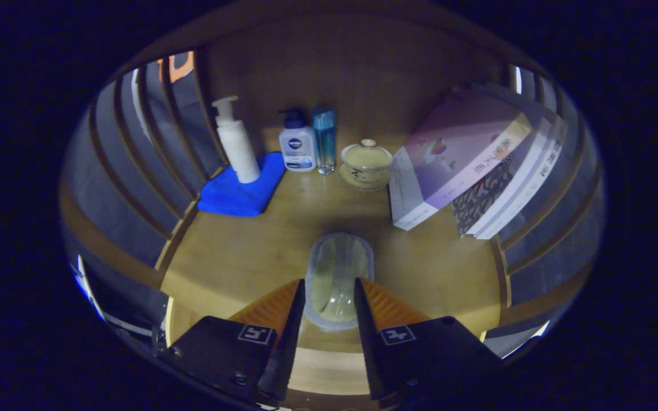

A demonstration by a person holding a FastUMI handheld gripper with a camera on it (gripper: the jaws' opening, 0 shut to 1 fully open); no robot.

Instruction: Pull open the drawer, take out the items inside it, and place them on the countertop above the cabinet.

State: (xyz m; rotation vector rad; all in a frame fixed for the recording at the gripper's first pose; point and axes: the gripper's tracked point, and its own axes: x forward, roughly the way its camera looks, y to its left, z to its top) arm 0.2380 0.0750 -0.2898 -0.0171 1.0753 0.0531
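Note:
A clear plastic container [337, 274], oblong and see-through, sits between my two fingers, and both fingers press on its sides near its near end. My gripper [329, 294] holds it over the wooden countertop [232, 257], close to the counter's front edge. Whether the container rests on the wood or hangs just above it, I cannot tell. The drawer lies below the counter edge, hidden from me.
At the back of the counter stand a white pump bottle [236, 142] on a blue cloth [240, 191], a blue-capped pump bottle [297, 145], a slim blue bottle [324, 141] and a lidded ceramic cup [366, 164]. Leaning books [460, 160] fill the right side. Slatted walls flank both sides.

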